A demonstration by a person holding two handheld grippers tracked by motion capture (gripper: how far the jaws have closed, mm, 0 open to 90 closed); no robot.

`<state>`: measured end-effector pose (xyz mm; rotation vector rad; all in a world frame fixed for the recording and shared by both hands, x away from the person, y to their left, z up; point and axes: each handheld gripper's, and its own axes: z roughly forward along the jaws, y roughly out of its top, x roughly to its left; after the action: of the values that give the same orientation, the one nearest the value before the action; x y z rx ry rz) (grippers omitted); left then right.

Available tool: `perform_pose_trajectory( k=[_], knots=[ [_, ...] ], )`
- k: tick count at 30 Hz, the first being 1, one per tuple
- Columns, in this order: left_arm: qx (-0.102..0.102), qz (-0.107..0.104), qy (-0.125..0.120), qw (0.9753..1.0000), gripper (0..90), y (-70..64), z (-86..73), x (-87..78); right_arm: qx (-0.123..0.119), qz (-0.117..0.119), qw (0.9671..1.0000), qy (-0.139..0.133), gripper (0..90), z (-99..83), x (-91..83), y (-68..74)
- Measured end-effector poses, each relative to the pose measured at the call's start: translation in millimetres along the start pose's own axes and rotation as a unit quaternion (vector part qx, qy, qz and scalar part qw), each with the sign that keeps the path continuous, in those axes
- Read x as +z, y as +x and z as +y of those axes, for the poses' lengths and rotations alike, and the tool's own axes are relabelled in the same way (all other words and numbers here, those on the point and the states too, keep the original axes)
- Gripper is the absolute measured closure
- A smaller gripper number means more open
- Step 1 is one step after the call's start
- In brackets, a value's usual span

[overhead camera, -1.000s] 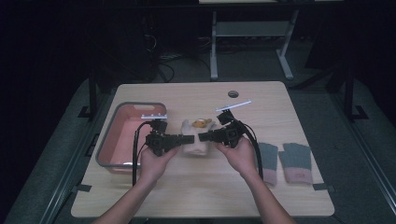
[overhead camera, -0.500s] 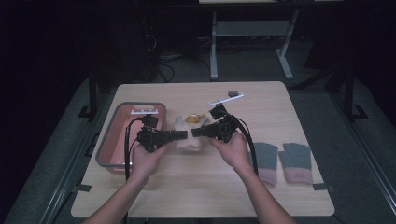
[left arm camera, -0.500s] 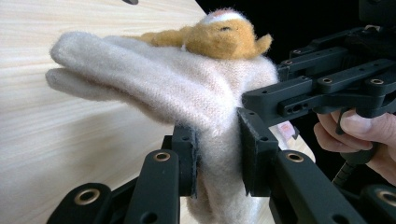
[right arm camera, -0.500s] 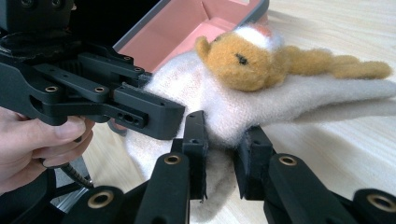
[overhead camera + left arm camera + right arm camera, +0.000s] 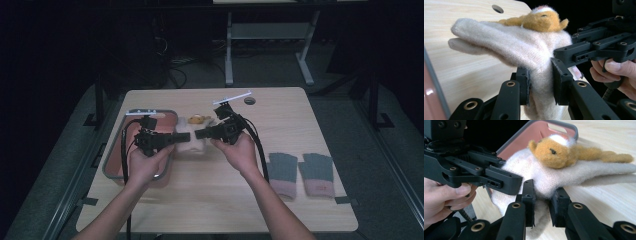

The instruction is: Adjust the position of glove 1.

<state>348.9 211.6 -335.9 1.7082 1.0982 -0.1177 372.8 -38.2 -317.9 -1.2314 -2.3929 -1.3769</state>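
Observation:
A cream woolly glove [image 5: 192,142] with an orange plush animal [image 5: 199,119] on its back is held between both grippers, just right of the pink tray [image 5: 112,155]. My left gripper [image 5: 182,137] is shut on one side of its cuff and my right gripper [image 5: 200,134] on the other. In the left gripper view the jaws [image 5: 540,85] pinch the cream glove [image 5: 524,47], with the right gripper [image 5: 574,52] close by. In the right gripper view the jaws [image 5: 541,205] grip the glove [image 5: 544,177] under the plush animal [image 5: 556,151], beside the left gripper [image 5: 499,176].
The grey-rimmed pink tray [image 5: 534,135] lies at the table's left. Two grey gloves with pink cuffs [image 5: 282,172] [image 5: 317,172] lie flat at the right. A round cable hole [image 5: 249,101] sits near the far edge. Bare wood stretches along the front.
Both grippers have moved left and away from the person, carrying the cream glove with them towards the tray.

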Motion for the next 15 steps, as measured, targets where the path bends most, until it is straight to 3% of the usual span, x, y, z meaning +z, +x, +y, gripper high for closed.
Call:
perform_pose_trajectory(
  k=[15],
  knots=[
    [0.001, 0.004, -0.021, 0.9998, 70.2, 13.9, 11.1, -35.9, -0.010, 0.019, 0.9997, -0.011, 75.9, 25.5, 18.5, 21.5]
  ],
)
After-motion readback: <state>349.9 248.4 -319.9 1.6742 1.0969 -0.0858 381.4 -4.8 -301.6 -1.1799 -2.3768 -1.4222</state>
